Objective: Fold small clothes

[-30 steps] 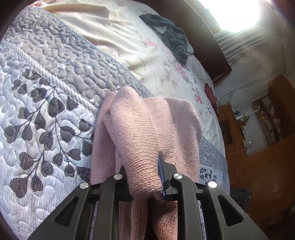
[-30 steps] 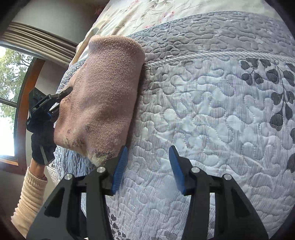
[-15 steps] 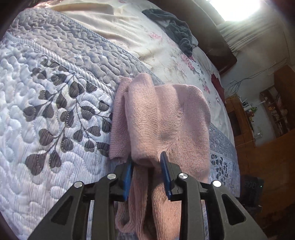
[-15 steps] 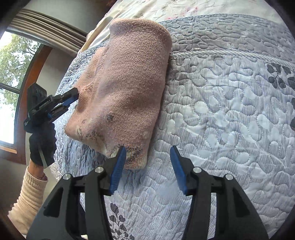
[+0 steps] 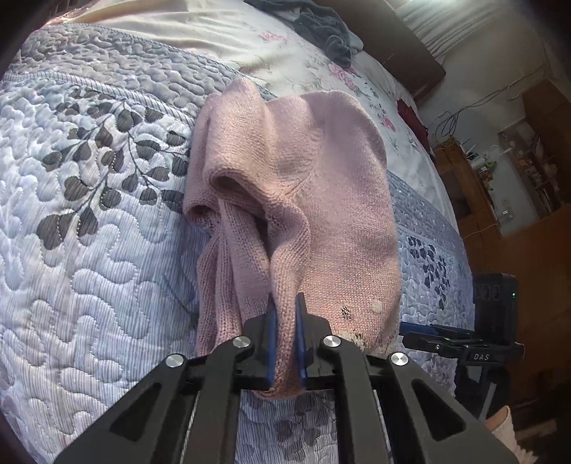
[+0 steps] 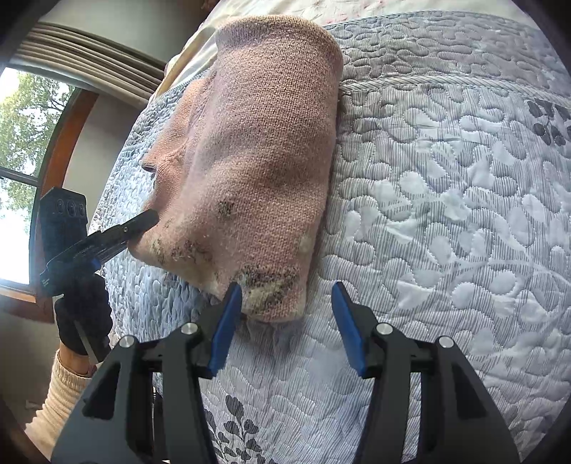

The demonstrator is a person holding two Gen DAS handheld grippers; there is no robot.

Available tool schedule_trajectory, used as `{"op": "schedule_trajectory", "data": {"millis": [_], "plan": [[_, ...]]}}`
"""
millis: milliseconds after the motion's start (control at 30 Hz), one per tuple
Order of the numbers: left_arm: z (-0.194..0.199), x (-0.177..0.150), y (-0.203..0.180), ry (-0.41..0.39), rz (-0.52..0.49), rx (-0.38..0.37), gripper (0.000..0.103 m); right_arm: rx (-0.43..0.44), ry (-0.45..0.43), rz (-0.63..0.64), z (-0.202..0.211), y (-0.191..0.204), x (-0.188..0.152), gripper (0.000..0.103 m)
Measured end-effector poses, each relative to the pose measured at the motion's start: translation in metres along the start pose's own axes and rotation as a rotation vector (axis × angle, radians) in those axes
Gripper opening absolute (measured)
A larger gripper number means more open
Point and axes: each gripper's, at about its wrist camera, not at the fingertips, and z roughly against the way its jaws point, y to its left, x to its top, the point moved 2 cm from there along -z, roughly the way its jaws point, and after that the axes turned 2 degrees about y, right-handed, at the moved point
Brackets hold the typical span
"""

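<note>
**Pink knit on the quilt, left tongs pinching, right tongs spread**

No containers in either view; everything lies on the bed.

The pink knitted garment, folded into a thick oblong with loose sleeve folds along one side, lies on the pale blue quilted bedspread with grey leaf print. Dark speckled marks and a whitish patch show near its closer hem in the right wrist view.

Left gripper: blue pads pressed close together, pinching a narrow ridge of the pink knit at its near edge. From the right wrist view the same tool touches the garment's side, held by a hand in a black glove with a cream ribbed sleeve below it.

Right gripper: fingers spread wide, nothing held. The left pad sits just beside the garment's stained corner; contact cannot be told. The right pad is over bare quilt.

Farther up the bed: a cream floral sheet with a crumpled dark grey cloth on it.
</note>
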Motion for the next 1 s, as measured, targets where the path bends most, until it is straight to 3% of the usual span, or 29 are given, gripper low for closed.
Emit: {"op": "schedule_trajectory", "data": {"millis": [100,200,400,467,500,533,600,733,900,933,967,1000], "plan": [[0.021,0.001,0.018,-0.067,0.034,-0.003,0.007,0.036,-0.007,-0.007,0.003,0.002,0.001,0.054],[0.019,-0.003,0.041,-0.045,0.096,-0.039,0.007,0.062,0.001,-0.010,-0.001,0.002,0.001,0.055],[0.003,-0.009,0.043,-0.023,0.097,-0.061,0.008,0.114,0.041,-0.054,-0.031,0.011,0.006,0.055],[0.001,-0.008,0.044,-0.019,0.102,-0.059,0.009,0.122,0.053,-0.068,-0.039,0.011,0.006,0.047],[0.001,-0.007,0.044,-0.017,0.105,-0.060,0.009,0.124,0.053,-0.069,-0.041,0.011,0.006,0.034],[0.001,-0.006,0.044,-0.015,0.105,-0.060,0.011,0.124,0.048,-0.066,-0.039,0.011,0.004,0.028],[0.001,-0.005,0.042,-0.013,0.094,-0.053,0.014,0.152,0.032,-0.073,-0.032,0.009,0.000,0.022],[-0.008,-0.004,0.043,0.003,0.076,-0.027,0.016,0.092,0.030,-0.078,-0.034,0.004,-0.017,0.021],[-0.013,-0.007,0.046,0.003,0.093,-0.027,0.018,0.049,0.044,-0.051,-0.038,0.008,-0.009,0.023],[-0.011,-0.006,0.045,0.005,0.091,-0.021,0.021,0.039,0.042,-0.029,-0.035,0.012,-0.007,0.026],[-0.007,-0.006,0.044,0.006,0.091,0.002,0.034,0.035,0.038,-0.011,-0.032,0.016,-0.005,0.028],[-0.002,-0.005,0.042,0.003,0.092,0.016,0.039,0.032,0.033,0.000,-0.028,0.019,-0.003,0.032]]}}
